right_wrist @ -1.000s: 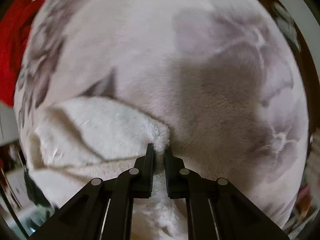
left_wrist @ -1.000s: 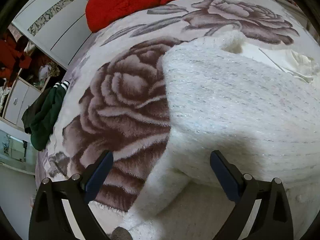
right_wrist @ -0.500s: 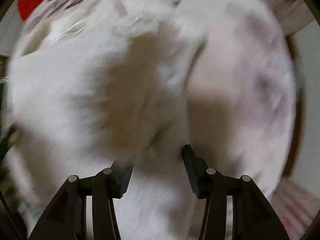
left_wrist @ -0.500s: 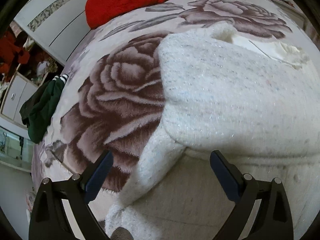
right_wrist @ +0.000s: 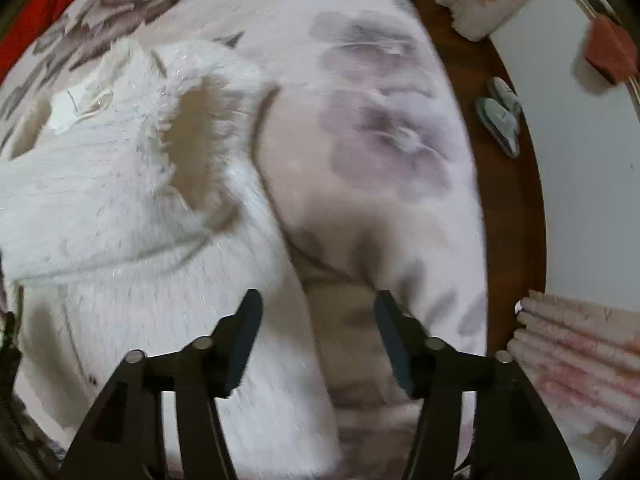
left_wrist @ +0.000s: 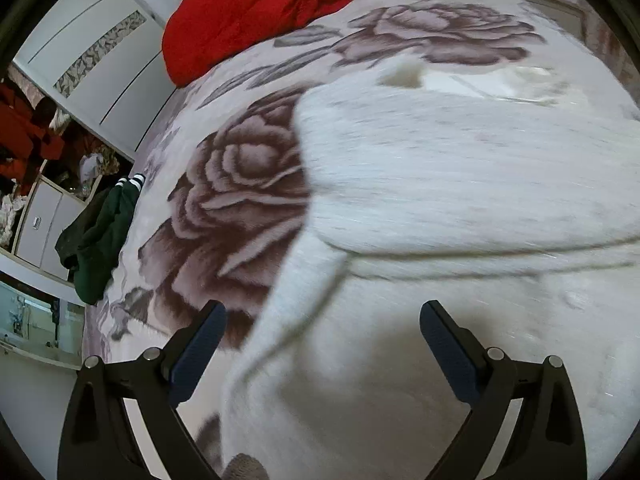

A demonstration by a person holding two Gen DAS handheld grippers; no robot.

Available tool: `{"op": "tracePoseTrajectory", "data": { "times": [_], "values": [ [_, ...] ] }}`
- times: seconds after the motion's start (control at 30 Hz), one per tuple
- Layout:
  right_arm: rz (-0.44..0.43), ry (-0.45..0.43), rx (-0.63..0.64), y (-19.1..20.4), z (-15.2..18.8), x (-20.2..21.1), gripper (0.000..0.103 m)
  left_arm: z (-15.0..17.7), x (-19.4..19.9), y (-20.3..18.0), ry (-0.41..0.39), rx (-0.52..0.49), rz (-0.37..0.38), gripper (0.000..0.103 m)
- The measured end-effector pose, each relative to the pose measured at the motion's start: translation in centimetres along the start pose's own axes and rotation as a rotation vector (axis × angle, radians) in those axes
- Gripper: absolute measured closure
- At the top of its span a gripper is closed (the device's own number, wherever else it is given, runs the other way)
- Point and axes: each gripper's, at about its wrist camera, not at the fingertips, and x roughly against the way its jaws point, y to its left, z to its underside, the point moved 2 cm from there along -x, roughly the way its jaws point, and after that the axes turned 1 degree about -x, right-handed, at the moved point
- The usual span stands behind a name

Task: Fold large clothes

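A fluffy white sweater (left_wrist: 460,184) lies partly folded on a rose-patterned blanket (left_wrist: 240,184), one layer lapped over another and a sleeve (left_wrist: 288,312) trailing toward the near edge. My left gripper (left_wrist: 320,332) hangs open above that sleeve, touching nothing. The right wrist view shows the same sweater (right_wrist: 120,208) from its other side, with a sleeve opening (right_wrist: 192,148) gaping upward. My right gripper (right_wrist: 316,320) points down over the sweater's edge and the blanket (right_wrist: 380,140); its jaws are opening and nothing is between them.
A red garment (left_wrist: 260,12) is heaped at the far end of the bed. A dark green garment (left_wrist: 100,236) hangs over the left bed edge, near white cabinets (left_wrist: 92,60). In the right wrist view a wooden floor (right_wrist: 508,184) with slippers (right_wrist: 500,116) borders the bed.
My right gripper let go of the sweater's fluffy edge, opened and lifted away. My left gripper stayed open and drew back, so more of the sweater and its sleeve shows.
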Motion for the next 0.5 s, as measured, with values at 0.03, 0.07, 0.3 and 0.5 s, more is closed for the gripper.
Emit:
{"op": "tracePoseTrajectory", "data": {
  "times": [0.03, 0.07, 0.3, 0.5],
  "values": [
    [-0.012, -0.005, -0.008, -1.5, 1.1, 0.8, 0.031, 0.4, 1.2, -1.3, 0.0, -0.01, -0.002, 0.004],
    [-0.021, -0.006, -0.01, -1.8, 1.6, 1.1, 0.031, 0.7, 2.3, -2.6, -0.001, -0.022, -0.008, 0.004],
    [-0.052, -0.029, 0.052, -4.8, 2.6, 0.3, 0.023, 4.3, 9.0, -13.8, 0.048, -0.071, -0.066, 0.004],
    [-0.117, 0.028, 0.056, -12.4, 3.3, -2.2, 0.023, 7.7, 13.9, -24.8, 0.142, -0.1, -0.095, 0.004]
  ]
}}
